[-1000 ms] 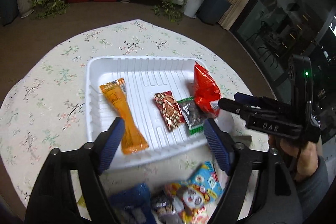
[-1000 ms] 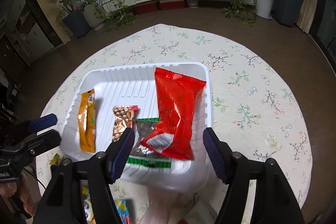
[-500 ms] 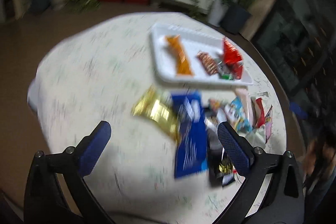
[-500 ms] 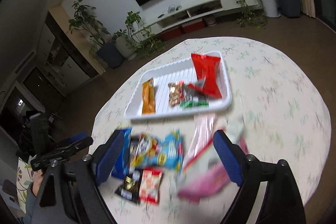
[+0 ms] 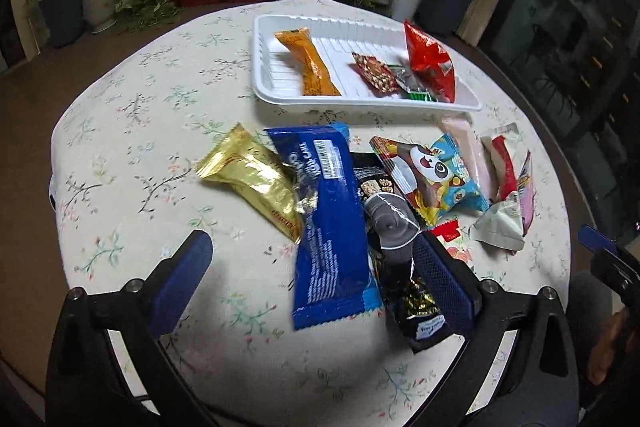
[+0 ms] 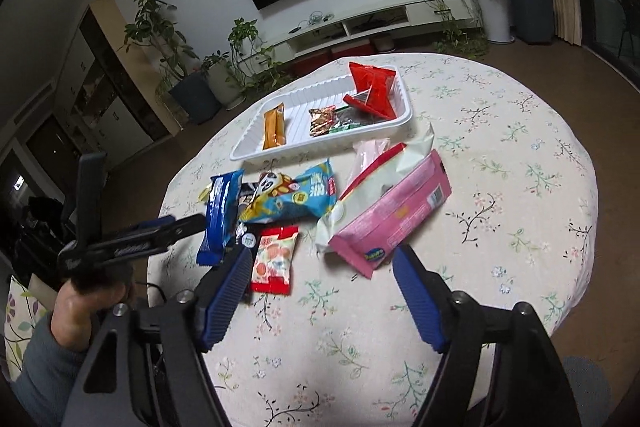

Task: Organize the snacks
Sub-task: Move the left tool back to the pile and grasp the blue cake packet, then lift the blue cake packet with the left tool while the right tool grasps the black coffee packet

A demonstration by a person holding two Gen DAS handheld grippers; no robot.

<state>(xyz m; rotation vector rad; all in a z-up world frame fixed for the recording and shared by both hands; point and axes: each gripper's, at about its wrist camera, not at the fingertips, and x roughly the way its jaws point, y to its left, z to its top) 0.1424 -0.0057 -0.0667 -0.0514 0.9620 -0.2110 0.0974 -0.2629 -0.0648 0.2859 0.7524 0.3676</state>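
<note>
The white tray (image 5: 264,67) stands at the far side of the table (image 5: 132,155), and it already holds an orange packet (image 5: 310,67), a small brown packet (image 5: 374,75) and a red bag (image 5: 430,65), so it seems to be the place where the snacks are collected. The other snacks lie in a loose heap on the cloth between the tray and the person, probably waiting for their turn. The left tongs (image 5: 312,279) are spread wide and hold nothing; the blue packet (image 5: 330,223) lies between their tips, with a gold packet (image 5: 252,175) just beside it. The right tongs (image 6: 322,297) have just been closing a little, yet they are apart and empty; a pink packet (image 6: 394,217) lies just ahead of them, and a small red packet (image 6: 276,259) is near their left finger. I judge each hand is choosing its next snack.
</note>
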